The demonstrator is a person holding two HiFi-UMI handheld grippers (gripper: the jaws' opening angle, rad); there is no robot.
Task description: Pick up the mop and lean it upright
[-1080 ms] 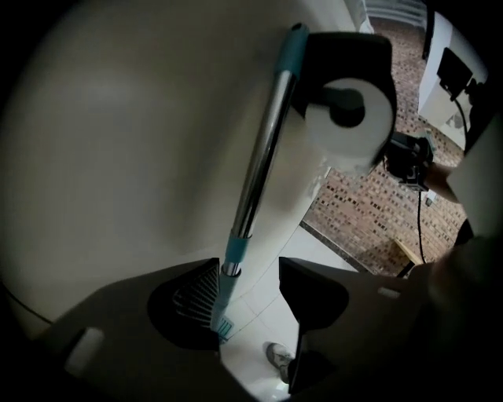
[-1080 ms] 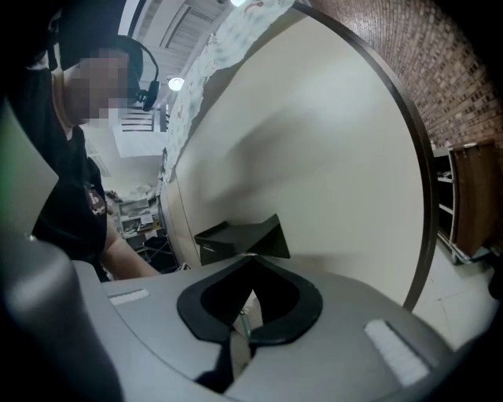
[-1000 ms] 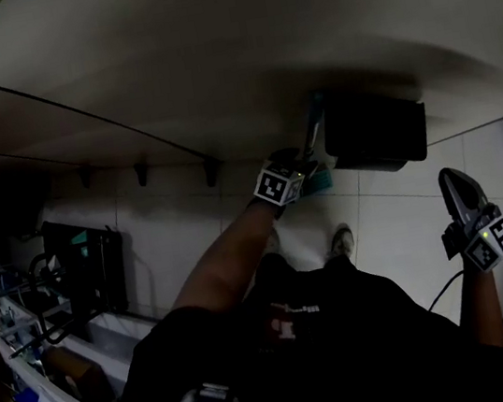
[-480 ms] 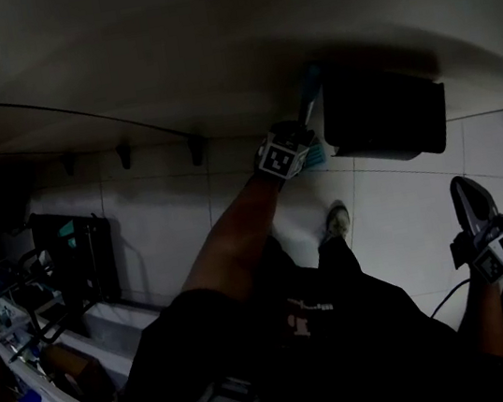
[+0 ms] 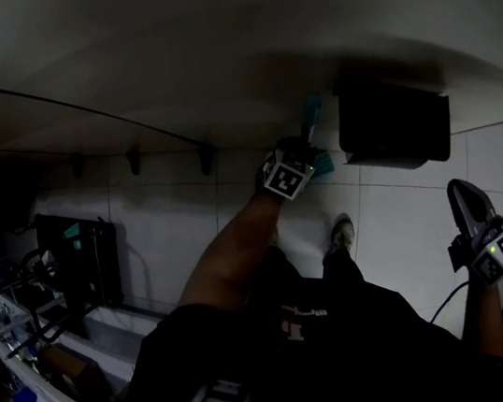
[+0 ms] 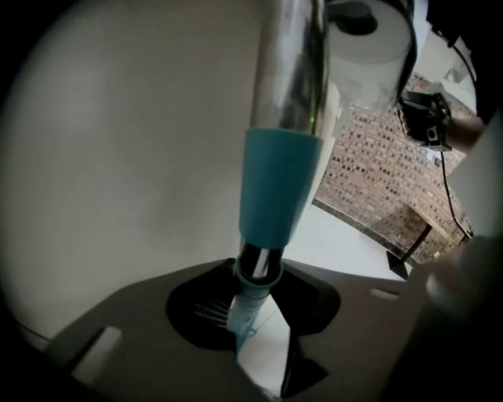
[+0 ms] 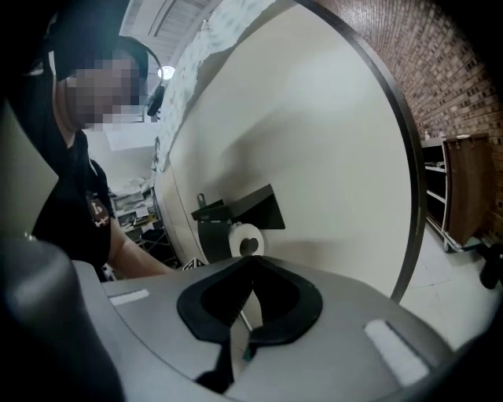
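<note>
In the head view, my left gripper [image 5: 304,151] was reaching to twelve o'clock, low against the pale curved wall [image 5: 207,41]. The mop [image 5: 314,111] showed as a teal piece just past its tips, with a black box [image 5: 394,125] at three o'clock of it. The right gripper [image 5: 462,192] hung well apart at five o'clock over white floor tiles [image 5: 396,220]. Against a second ago, the left gripper sat slightly farther up and right, and more teal was showing.

In the left gripper view, the mop's handle rose from between the jaws toward twelve o'clock: a smooth teal sleeve [image 6: 277,184], tapered, with a shiny metal tube [image 6: 292,63] above it. The jaws were closing around it; the handle lay against the nine o'clock jaw, and a sliver of light remained at its three o'clock side. A white paper roll [image 6: 369,39] sat at one o'clock, and rough brick [image 6: 377,173] at three.

In the right gripper view, the jaws were together at the tips, with nothing held. The paper roll [image 7: 247,239] stood at twelve o'clock beyond them.
</note>
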